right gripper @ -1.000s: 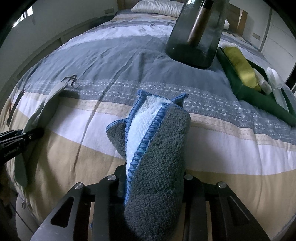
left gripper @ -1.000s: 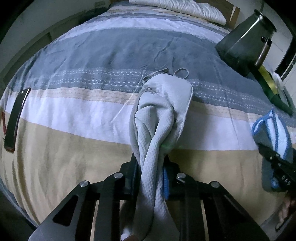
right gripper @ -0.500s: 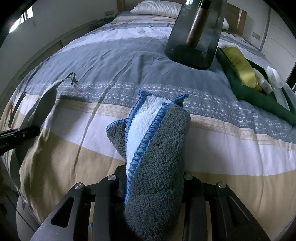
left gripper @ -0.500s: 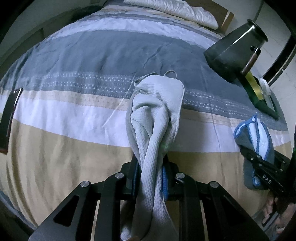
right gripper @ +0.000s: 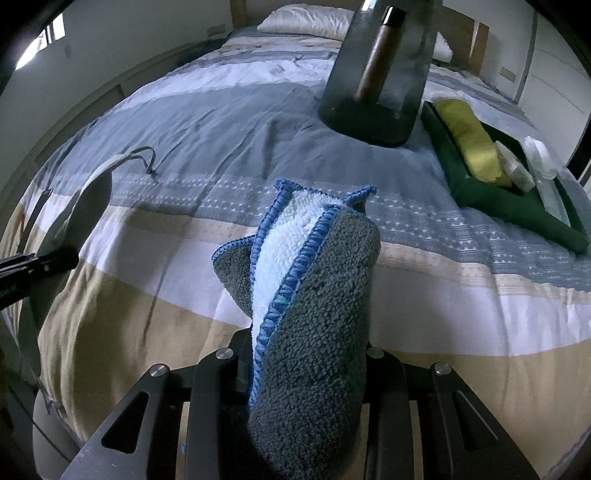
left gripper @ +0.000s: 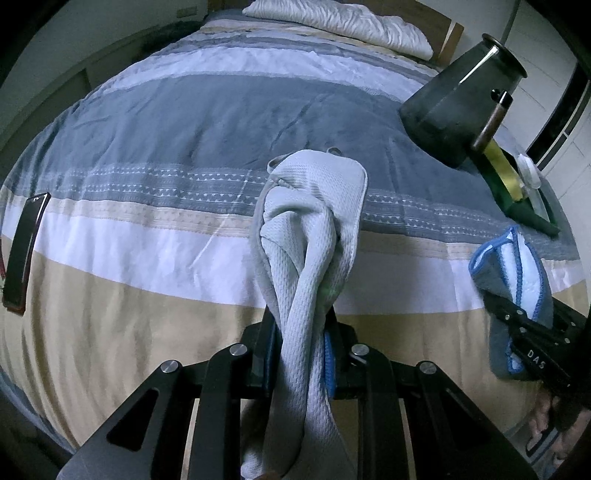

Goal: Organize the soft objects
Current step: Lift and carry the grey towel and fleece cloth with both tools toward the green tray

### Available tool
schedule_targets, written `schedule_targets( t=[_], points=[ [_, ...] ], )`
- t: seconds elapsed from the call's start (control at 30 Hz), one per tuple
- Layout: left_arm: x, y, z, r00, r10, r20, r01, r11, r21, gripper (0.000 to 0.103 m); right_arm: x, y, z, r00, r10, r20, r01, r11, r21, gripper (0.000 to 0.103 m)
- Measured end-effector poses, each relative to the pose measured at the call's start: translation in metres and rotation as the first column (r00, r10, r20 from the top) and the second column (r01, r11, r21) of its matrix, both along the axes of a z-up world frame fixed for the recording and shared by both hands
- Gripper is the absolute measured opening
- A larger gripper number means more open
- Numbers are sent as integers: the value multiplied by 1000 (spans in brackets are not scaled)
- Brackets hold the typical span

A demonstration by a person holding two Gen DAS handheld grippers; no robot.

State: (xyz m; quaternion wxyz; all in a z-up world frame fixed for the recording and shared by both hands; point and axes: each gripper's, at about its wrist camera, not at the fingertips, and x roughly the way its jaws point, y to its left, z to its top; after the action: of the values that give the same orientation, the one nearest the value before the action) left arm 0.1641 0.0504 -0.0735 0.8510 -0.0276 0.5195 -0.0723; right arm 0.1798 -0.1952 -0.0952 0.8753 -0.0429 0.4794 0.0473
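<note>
A light grey waffle-weave cloth hangs bunched and twisted from my left gripper, which is shut on it above the striped bed. In the right wrist view this same grey cloth and the left gripper show at the far left. My right gripper is shut on a thick dark grey fleece cloth with a white inner face and blue stitched edge. The left wrist view shows the fleece cloth and the right gripper at the right edge.
The bed has a quilt striped grey, white and beige. A dark cone-shaped vessel stands on it. A dark green tray holds a yellow cloth and pale items. A dark phone lies at left. A pillow is at the head.
The left gripper has risen with the grey cloth, whose lower end has come up off the quilt. The right gripper and its fleece cloth have stayed put.
</note>
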Motion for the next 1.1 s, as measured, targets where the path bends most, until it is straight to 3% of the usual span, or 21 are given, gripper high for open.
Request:
schedule_targets(
  t=[0.57,1.1],
  points=[
    [-5,-63,14,998,-42,44,38,995,94,17,-21,-29,35,998,-20,51,21,1000,-11,31],
    [-17,-139,41,985,-153,78,142,981,132,18,-50,-93,79,989,-105,108,107,994,-11,31]
  ],
)
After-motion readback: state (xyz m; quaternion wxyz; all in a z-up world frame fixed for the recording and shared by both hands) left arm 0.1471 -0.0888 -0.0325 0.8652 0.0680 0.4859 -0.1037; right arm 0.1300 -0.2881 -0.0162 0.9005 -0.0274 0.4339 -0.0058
